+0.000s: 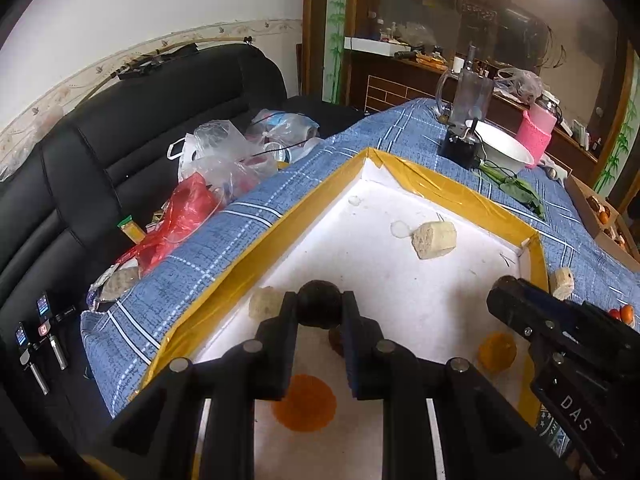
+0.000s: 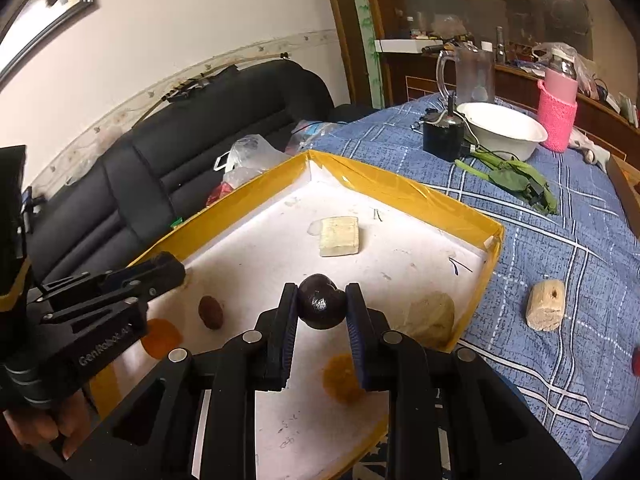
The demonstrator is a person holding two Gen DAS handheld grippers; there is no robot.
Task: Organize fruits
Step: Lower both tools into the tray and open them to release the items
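A white tray (image 1: 256, 264) with a yellow taped rim lies on a blue checked cloth. My left gripper (image 1: 319, 300) is shut on a dark round fruit (image 1: 319, 310) above the tray's near left part. In the right wrist view my right gripper (image 2: 322, 292) is shut on a second dark round fruit (image 2: 322, 308); the left gripper (image 2: 168, 266) shows at the left, held by a hand. In the tray lie two orange fruits (image 2: 162, 338) (image 2: 340, 376), a small brown fruit (image 2: 211, 312) and pale beige chunks (image 2: 339, 236) (image 2: 430, 316).
One beige chunk (image 2: 546, 306) lies on the cloth right of the tray. Behind the tray stand a white bowl (image 2: 502, 128), a black box (image 2: 442, 136), a glass jug (image 2: 468, 72) and a pink-sleeved bottle (image 2: 558, 112), with green leaves (image 2: 516, 180). Plastic bags (image 1: 224, 152) sit on the black sofa.
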